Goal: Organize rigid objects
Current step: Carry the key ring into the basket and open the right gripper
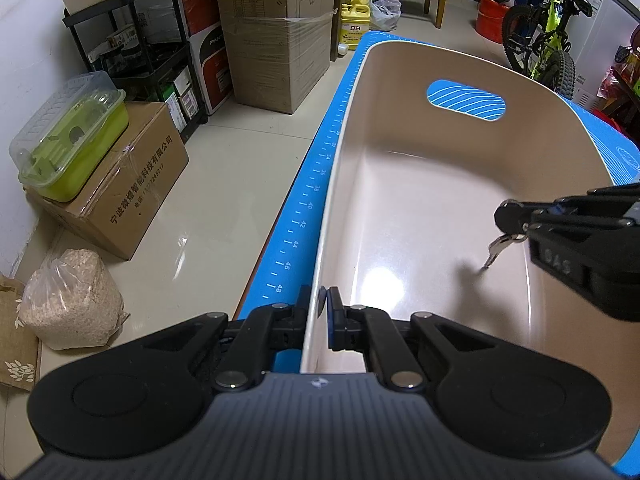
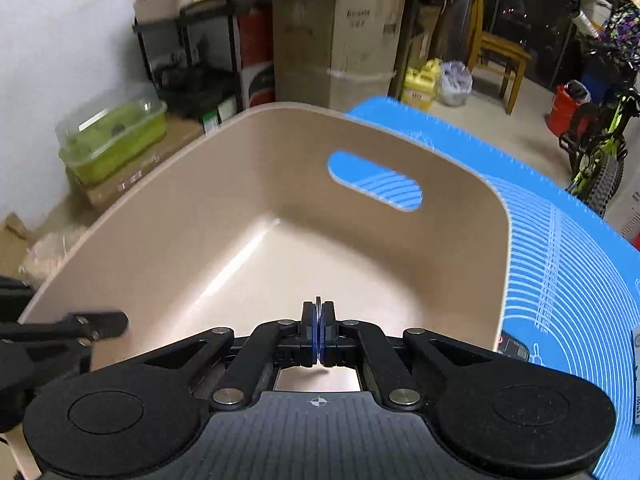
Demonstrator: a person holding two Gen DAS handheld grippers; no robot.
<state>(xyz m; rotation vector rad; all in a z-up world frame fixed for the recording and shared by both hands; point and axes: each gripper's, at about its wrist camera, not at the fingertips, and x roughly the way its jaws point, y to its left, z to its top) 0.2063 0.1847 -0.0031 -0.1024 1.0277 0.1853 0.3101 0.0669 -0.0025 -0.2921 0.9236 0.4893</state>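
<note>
Left gripper [image 1: 320,300] is seen clamped on the near-left rim of the beige plastic bin [image 1: 420,208], one finger outside the wall and one inside. Bin is set on a blue measuring mat [image 1: 308,208] with printed ruler marks along its edge; an oval handle cutout [image 1: 465,98] is visible in the far wall.

Right gripper [image 1: 510,216] is held over the bin interior from the right side, jaws closed on the black head of a key bunch [image 1: 505,216]. A silver key [image 1: 494,252] is seen hanging below on its ring, above the bin floor (contact with the floor cannot be told). In the right wrist view only a thin dark edge is seen between the closed pads [image 2: 308,328].

Bin floor is otherwise bare.
</note>
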